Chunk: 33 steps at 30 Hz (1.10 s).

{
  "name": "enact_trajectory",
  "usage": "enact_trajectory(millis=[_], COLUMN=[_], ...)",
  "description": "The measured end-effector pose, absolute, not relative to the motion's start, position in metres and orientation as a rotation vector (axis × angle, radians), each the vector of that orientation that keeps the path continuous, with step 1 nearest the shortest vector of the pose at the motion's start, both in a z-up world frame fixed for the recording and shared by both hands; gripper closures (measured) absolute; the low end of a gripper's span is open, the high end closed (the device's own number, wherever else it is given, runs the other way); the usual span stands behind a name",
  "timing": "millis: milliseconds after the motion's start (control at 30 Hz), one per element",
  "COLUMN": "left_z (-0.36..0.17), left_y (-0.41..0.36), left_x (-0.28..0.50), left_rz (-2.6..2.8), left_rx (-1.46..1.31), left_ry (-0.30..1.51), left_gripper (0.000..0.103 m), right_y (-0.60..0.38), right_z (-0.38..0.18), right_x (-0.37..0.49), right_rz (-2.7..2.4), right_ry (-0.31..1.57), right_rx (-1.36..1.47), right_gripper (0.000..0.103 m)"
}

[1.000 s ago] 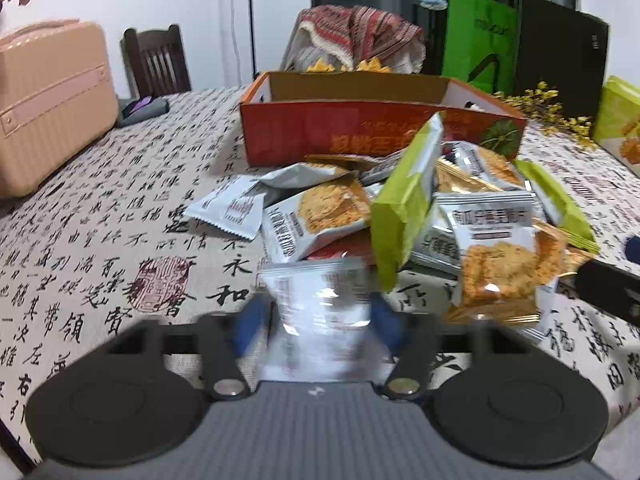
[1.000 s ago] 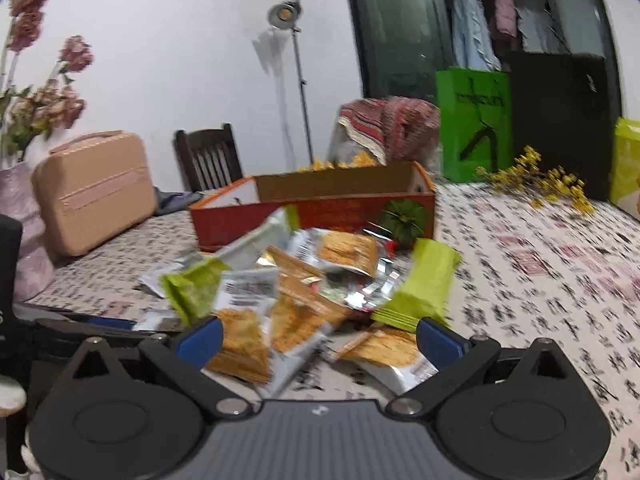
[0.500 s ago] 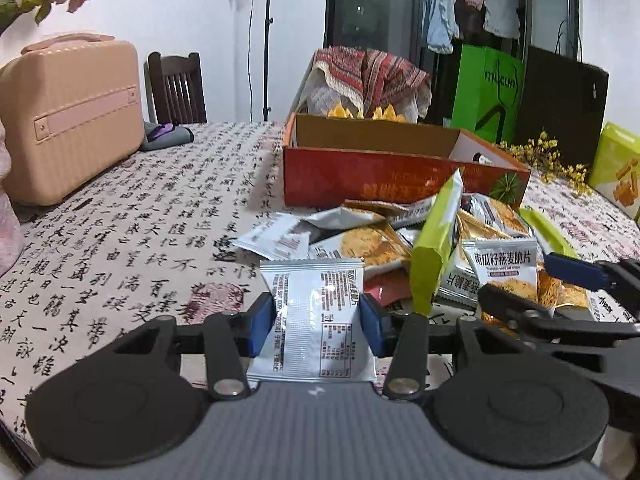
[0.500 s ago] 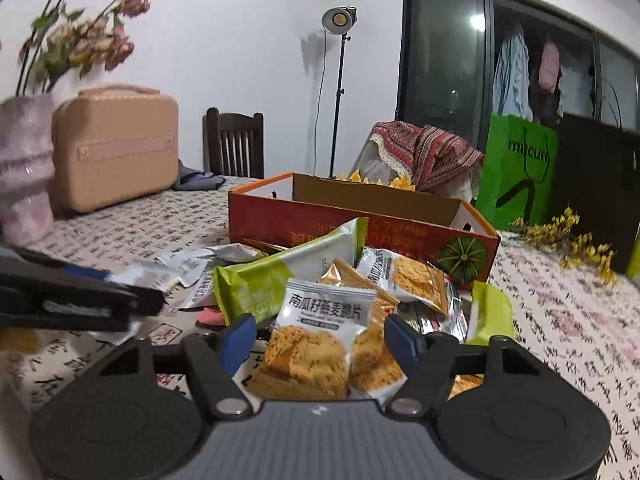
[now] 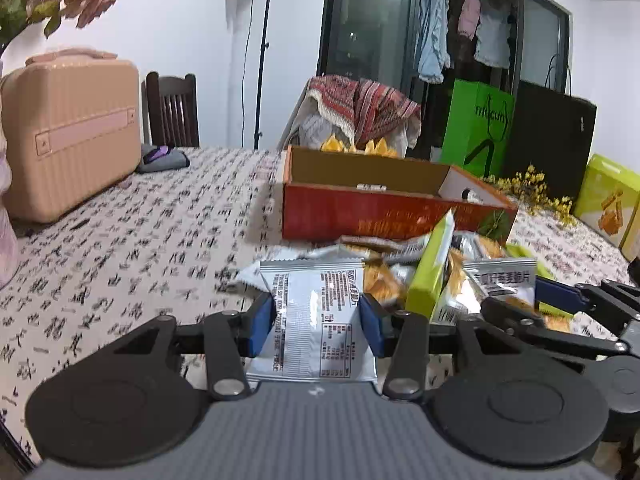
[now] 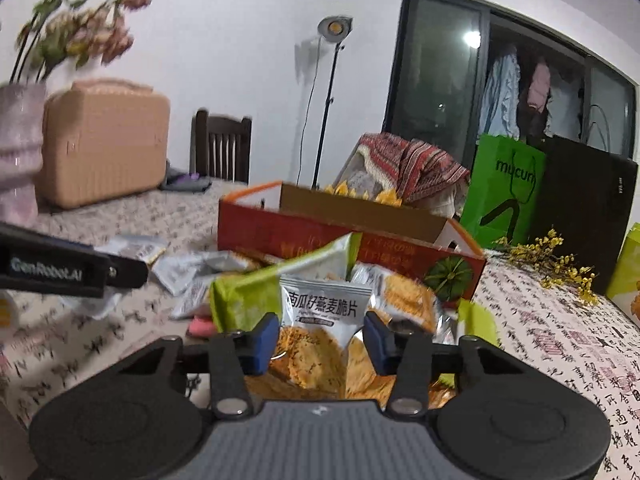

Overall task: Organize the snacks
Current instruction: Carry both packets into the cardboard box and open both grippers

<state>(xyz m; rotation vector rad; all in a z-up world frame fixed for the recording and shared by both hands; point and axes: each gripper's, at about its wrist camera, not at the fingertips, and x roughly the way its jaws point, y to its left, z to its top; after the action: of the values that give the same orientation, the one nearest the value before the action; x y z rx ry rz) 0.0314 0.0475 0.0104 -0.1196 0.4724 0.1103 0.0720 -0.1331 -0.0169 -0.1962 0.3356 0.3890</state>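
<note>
My left gripper (image 5: pixel 318 322) is shut on a silver snack packet (image 5: pixel 316 304), printed back facing me, held above the tablecloth. My right gripper (image 6: pixel 320 338) has its jaws closing on a cracker packet (image 6: pixel 324 308) with orange crackers on it, and both blue pads touch its sides. That packet (image 5: pixel 504 280) and the right gripper (image 5: pixel 524 300) also show low on the right in the left wrist view. Behind lies a pile of snack packets (image 5: pixel 400 264) with a green packet (image 6: pixel 256 296) on edge. Beyond it stands an open red cardboard box (image 5: pixel 392 208).
A pink suitcase (image 5: pixel 68 136) and a vase of flowers (image 6: pixel 20 152) stand at the table's left, with a dark chair (image 5: pixel 172 112) behind. A green bag (image 5: pixel 476 132), yellow flower sprigs (image 5: pixel 532 192) and a yellow-green box (image 5: pixel 608 200) are at the right.
The left gripper has lifted the silver packet up and away from the pile. The right gripper's jaws have gone from wide apart to closed in on the cracker packet.
</note>
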Motion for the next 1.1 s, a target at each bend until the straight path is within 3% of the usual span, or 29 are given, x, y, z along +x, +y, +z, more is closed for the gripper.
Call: enact_trajectory(millis=[400, 800, 1100], left_z=[0.058, 0.098, 0.084], left_y=[0.046, 0.032, 0.038], left_x=[0.073, 0.175, 0.265], left_rz=[0.094, 0.057, 0.103], left_rx=[-0.129, -0.114, -0.151], left_ry=[0.391, 0.389, 0.461], left_gripper=[0.055, 0.055, 0.055], right_y=[-0.182, -0.201, -0.181], right_z=[0.035, 0.088, 0.065], right_x=[0.113, 0.242, 0.332], right_rz=[0.424, 0.421, 0.379], right_ry=[0.293, 0.359, 0.445], right_rx=[-0.027, 0.146, 0.232], right_gripper=[0.058, 0.058, 0.058])
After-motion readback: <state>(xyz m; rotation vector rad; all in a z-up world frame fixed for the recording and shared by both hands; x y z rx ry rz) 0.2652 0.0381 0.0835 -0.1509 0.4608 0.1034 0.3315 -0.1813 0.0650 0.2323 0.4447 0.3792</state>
